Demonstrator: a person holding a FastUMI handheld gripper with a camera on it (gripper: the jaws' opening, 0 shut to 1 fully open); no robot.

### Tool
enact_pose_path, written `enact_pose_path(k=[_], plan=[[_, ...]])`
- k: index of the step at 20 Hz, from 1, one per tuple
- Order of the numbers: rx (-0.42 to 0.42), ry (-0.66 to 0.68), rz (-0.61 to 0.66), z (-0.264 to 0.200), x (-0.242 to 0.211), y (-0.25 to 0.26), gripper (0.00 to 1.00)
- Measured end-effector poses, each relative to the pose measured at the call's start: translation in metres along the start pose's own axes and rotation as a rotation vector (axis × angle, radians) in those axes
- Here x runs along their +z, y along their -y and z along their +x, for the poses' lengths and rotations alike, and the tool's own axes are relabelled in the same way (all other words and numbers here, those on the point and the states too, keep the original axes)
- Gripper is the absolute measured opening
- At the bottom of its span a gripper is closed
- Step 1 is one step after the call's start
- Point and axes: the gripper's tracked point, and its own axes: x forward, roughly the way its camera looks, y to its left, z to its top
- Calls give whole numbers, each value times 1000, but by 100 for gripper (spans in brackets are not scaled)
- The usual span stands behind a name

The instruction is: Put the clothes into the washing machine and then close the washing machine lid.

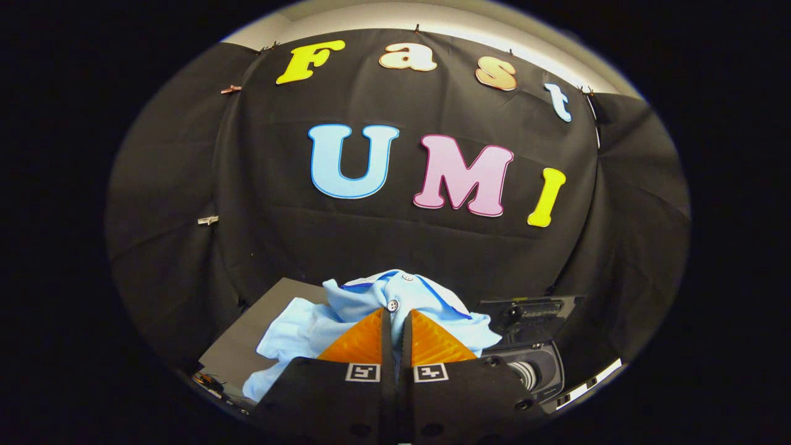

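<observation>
A light blue shirt (364,303) with a buttoned collar hangs bunched from my gripper (396,312). Both fingers are pressed together on the fabric near the collar, just below a button. The cloth droops to the left over a dark grey surface (247,343). To the right and below the fingers sits the washing machine (534,364), dark, with its raised lid (531,312) standing behind the round opening.
The black cloth wall of the booth stands close behind everything. A pale strip of floor or table edge (593,380) runs past the machine on the right. Small items lie at the grey surface's near left corner (210,383).
</observation>
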Motion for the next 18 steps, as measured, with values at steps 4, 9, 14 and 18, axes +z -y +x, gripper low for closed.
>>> enact_pose_path(k=[4,9,14,18], plan=[[22,48,-10,-2,12,38,5],[49,96,-24,-10,23,95,5],[46,117,-20,-18,27,157,5],[-2,91,18,-12,15,212,5]])
